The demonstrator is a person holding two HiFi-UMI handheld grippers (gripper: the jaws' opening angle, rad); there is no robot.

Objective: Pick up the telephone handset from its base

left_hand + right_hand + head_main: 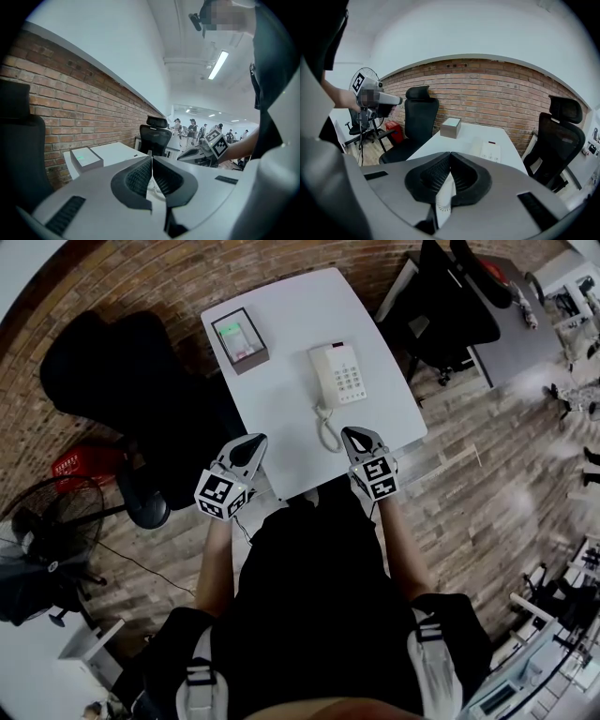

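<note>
Head view is showing the handset (pixel 321 377) lying on the phone (pixel 345 371). Your left gripper (pixel 255 441) and right gripper (pixel 352 434) are hanging near the phone, jaws pressed together, empty. You seem to be only reaching; next, the right one needs opening.

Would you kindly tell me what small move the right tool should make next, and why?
Probably open the right tool and ease it forward toward the handset: its jaws are together, it hovers at the near edge of the table, short of the telephone, whose handset lies along its left side, untouched.
</note>
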